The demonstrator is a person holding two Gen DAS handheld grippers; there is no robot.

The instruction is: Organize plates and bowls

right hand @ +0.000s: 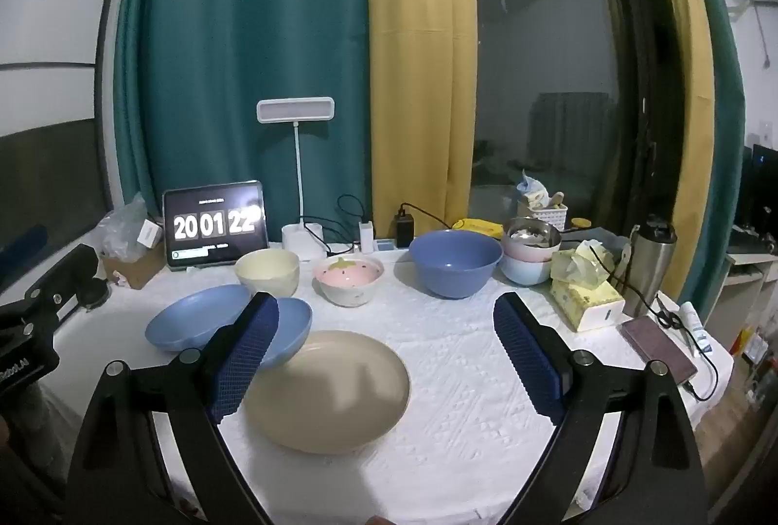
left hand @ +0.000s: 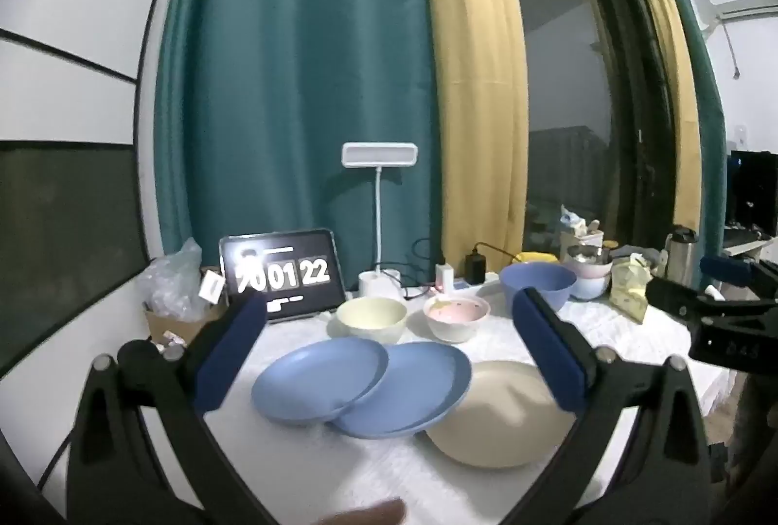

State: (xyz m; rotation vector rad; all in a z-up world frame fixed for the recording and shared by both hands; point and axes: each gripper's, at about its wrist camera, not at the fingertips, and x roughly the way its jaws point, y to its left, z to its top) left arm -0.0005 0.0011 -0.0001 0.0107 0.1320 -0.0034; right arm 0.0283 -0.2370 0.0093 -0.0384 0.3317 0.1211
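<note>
L gripper (left hand: 384,350) fingers wide apart, empty, R gripper (right hand: 386,347) same, 2 blue plates (left hand: 321,379) overlapping, beige plate (right hand: 330,389) beside, bowls (right hand: 454,262) behind, white-clothed worktop (right hand: 462,379)

Between the spread fingers of the right gripper (right hand: 386,352) lies bare white cloth (right hand: 462,379) on the right-finger side, with the beige plate (right hand: 328,389) filling the left-finger side; ahead, the large blue bowl (right hand: 455,262) and strawberry bowl (right hand: 347,279) block the way; beyond the right finger a tissue box (right hand: 586,296) crowds the edge; between the fingers of the left gripper (left hand: 389,352), two overlapping blue plates (left hand: 360,384) leave little room.
</note>
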